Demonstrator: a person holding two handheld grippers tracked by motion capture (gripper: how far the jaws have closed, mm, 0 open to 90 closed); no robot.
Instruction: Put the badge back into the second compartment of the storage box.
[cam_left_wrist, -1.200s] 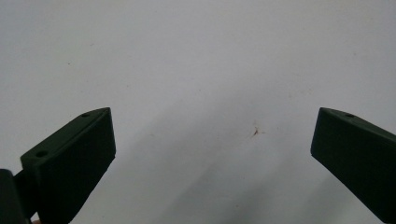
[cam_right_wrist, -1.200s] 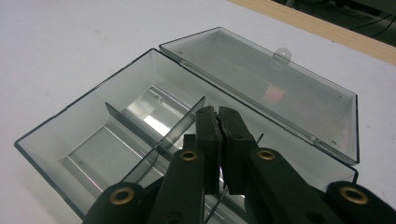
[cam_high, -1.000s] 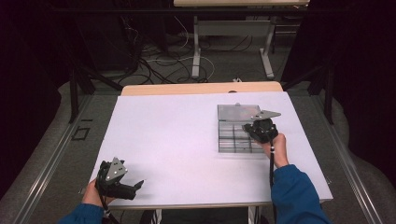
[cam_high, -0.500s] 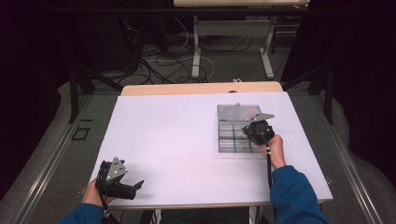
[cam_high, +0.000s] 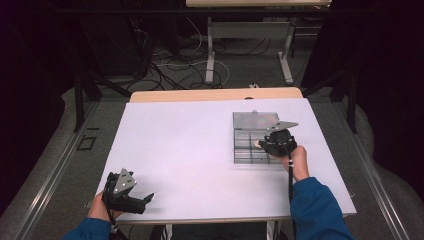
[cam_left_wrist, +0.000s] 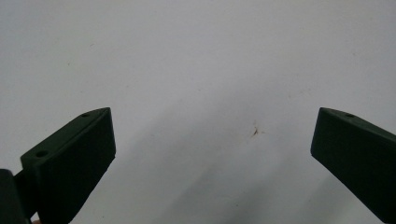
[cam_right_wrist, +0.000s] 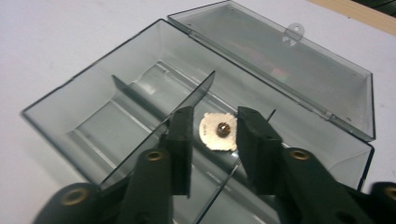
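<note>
- From the high view you get the whole layout: a white desk (cam_high: 200, 145), with a smoky clear plastic organizer box (cam_high: 245, 150) sitting on its right half, lid (cam_high: 255, 120) flipped open and lying flat toward the far edge.
- The right gripper (cam_high: 262, 145) sits over the box in that view, but it's too small there to tell what's between the jaws, just a pale speck at the tip.
- The right gripper view sorts that out: the right gripper (cam_right_wrist: 214, 128) has its jaws pinched onto a small pale round disc (cam_right_wrist: 217, 131) with a brassy stud in the middle. The disc is held up over the box (cam_right_wrist: 93, 121), right by the thin dividers (cam_right_wrist: 159, 107), above the compartments near the hinge side. You can also see the little latch tab on the lid (cam_right_wrist: 289, 51) here.
- The left gripper (cam_high: 145, 200) is way off at the near left corner of the desk, well apart from the box.
- In the left gripper view, the left gripper (cam_left_wrist: 212, 140) has its jaws spread wide with nothing in them, just bare desk (cam_left_wrist: 196, 70) with a tiny brownish mark (cam_left_wrist: 255, 131) on it.
</note>
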